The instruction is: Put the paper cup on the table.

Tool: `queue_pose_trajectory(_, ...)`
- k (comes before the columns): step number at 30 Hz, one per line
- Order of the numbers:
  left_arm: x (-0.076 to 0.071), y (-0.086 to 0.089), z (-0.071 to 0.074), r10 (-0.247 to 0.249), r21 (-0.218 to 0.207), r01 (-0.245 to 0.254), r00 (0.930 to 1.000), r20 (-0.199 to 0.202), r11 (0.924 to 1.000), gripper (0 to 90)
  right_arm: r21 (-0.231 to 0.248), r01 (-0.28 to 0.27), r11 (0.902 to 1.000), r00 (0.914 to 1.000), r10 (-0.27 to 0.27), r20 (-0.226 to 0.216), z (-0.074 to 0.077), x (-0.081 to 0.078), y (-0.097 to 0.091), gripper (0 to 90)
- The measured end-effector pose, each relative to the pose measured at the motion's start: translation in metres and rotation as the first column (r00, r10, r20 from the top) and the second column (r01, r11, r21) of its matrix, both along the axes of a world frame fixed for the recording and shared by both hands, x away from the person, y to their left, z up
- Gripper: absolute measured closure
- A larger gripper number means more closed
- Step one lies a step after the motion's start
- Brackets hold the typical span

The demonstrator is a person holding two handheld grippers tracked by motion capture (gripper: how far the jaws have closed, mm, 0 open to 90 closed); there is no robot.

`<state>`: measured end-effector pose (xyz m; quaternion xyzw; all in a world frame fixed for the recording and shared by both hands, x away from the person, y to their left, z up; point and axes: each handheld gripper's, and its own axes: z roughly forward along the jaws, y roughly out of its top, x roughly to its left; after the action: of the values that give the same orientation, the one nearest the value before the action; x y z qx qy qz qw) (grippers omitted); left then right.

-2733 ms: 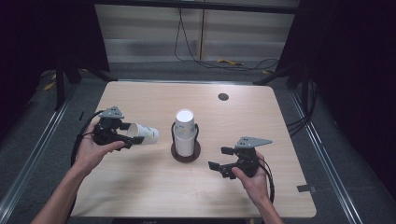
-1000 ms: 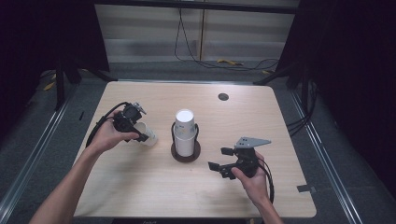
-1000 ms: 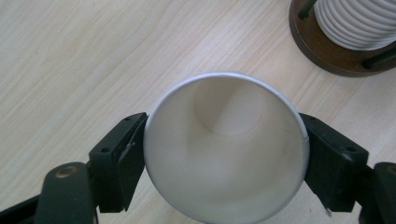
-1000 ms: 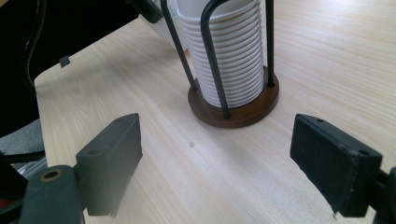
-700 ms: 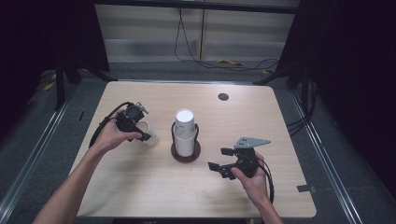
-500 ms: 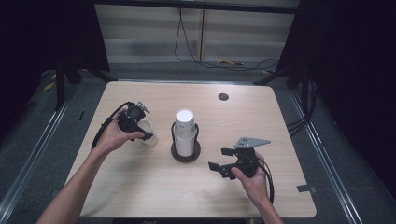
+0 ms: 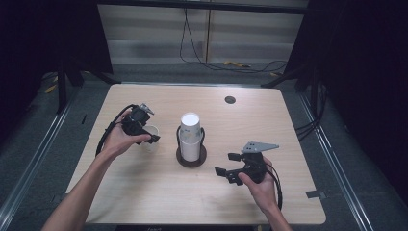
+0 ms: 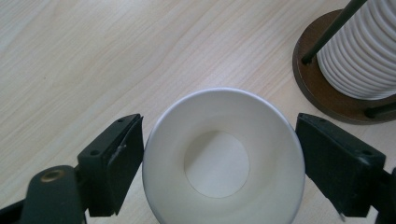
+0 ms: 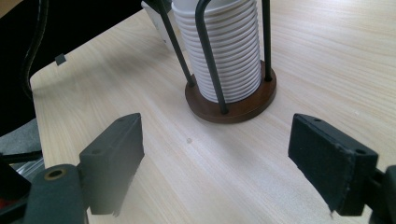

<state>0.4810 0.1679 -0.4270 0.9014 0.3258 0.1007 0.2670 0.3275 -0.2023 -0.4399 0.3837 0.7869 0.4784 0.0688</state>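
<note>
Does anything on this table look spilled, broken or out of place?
Nothing stands out. A single paper cup stands upright and empty between the jaws of the left hand-held gripper, unspilled and undented. The stack of cups sits straight in its holder.

Upright white paper cup (image 8: 219, 163), mouth up

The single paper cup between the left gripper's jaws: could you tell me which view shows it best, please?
The left gripper view: the paper cup sits upright, mouth open and empty, between the jaws. In the high view it is mostly hidden behind the left gripper. The right gripper view shows just a white sliver behind the cup stack.
</note>
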Motion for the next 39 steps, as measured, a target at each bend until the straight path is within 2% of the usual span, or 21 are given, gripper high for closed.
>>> queue_pose_trajectory(1, 0.0, 0.001, 0.0, 0.004, -0.002, -0.004, 1.0, 0.007, 1.0, 16.9, 0.0, 0.0, 1.0, 1.0, 0.0, 0.0, 0.0, 0.0, 0.0, 17.9)
queue_pose_trajectory(4, 0.001, 0.005, 0.0, 0.018, -0.053, -0.018, 0.9998, 0.001, 0.9984, 16.9, 0.0, 0.002, 1.0, 1.0, -0.002, 0.0, 0.0, 0.0, 0.0, 17.8)
queue_pose_trajectory(8, 0.001, 0.008, 0.001, 0.026, -0.096, -0.024, 0.9996, 0.013, 0.9951, 16.4, 0.001, 0.0, 1.0, 1.0, 0.0, 0.0, 0.0, 0.0, 0.0, 17.9)
queue_pose_trajectory(17, -0.001, 0.011, 0.007, 0.025, -0.156, -0.019, 0.9988, 0.041, 0.9875, 16.2, 0.0, 0.002, 1.0, 1.0, -0.002, -0.001, 0.0, 0.0, 0.0, 17.9)
queue_pose_trajectory(20, -0.003, 0.014, 0.01, 0.01, -0.209, 0.0, 0.9988, 0.048, 0.9779, 16.3, -0.001, 0.001, 1.0, 1.0, -0.001, -0.001, 0.0, 0.0, 0.0, 17.9)
queue_pose_trajectory(21, -0.003, 0.014, 0.01, 0.01, -0.209, 0.0, 0.9988, 0.048, 0.9779, 16.2, -0.001, 0.001, 1.0, 1.0, -0.001, -0.001, 0.0, 0.0, 0.0, 17.9)
queue_pose_trajectory(22, -0.004, 0.015, 0.011, 0.015, -0.243, 0.0, 0.9981, 0.059, 0.97, 16.3, 0.0, 0.001, 1.0, 1.0, -0.001, -0.001, 0.0, 0.0, 0.0, 17.9)
queue_pose_trajectory(24, -0.007, 0.017, 0.011, 0.025, -0.249, -0.005, 0.9967, 0.078, 0.9684, 16.8, -0.002, 0.001, 1.0, 1.0, -0.001, -0.001, -0.001, 0.0, 0.0, 17.9)
queue_pose_trajectory(26, -0.01, 0.019, 0.011, 0.034, -0.283, -0.006, 0.9952, 0.092, 0.959, 17.0, 0.0, 0.003, 1.0, 1.0, -0.003, -0.001, 0.0, 0.0, 0.0, 17.9)
queue_pose_trajectory(31, -0.02, 0.027, 0.014, 0.042, -0.326, 0.008, 0.9884, 0.146, 0.9452, 16.9, 0.002, 0.004, 1.0, 1.0, -0.004, 0.001, -0.001, -0.001, 0.0, 18.8)
queue_pose_trajectory(33, -0.024, 0.029, 0.014, 0.046, -0.354, 0.015, 0.9854, 0.164, 0.9351, 16.9, -0.004, 0.01, 0.9999, 0.9999, -0.01, 0.005, -0.001, 0.0, 0.0, 18.9)
queue_pose_trajectory(36, -0.03, 0.032, 0.013, 0.055, -0.373, 0.021, 0.9798, 0.192, 0.9277, 16.9, -0.007, 0.013, 0.9999, 0.9999, -0.013, 0.008, -0.001, -0.001, 0.0, 18.9)
queue_pose_trajectory(38, -0.034, 0.032, 0.012, 0.047, -0.362, 0.033, 0.9766, 0.21, 0.9315, 16.9, -0.009, 0.015, 0.9998, 0.9999, -0.015, 0.009, -0.001, -0.001, 0.0, 18.8)
queue_pose_trajectory(39, -0.036, 0.032, 0.012, 0.044, -0.371, 0.043, 0.9735, 0.225, 0.9277, 16.8, -0.013, 0.014, 0.9998, 0.9999, -0.014, 0.01, -0.001, -0.001, 0.001, 18.8)
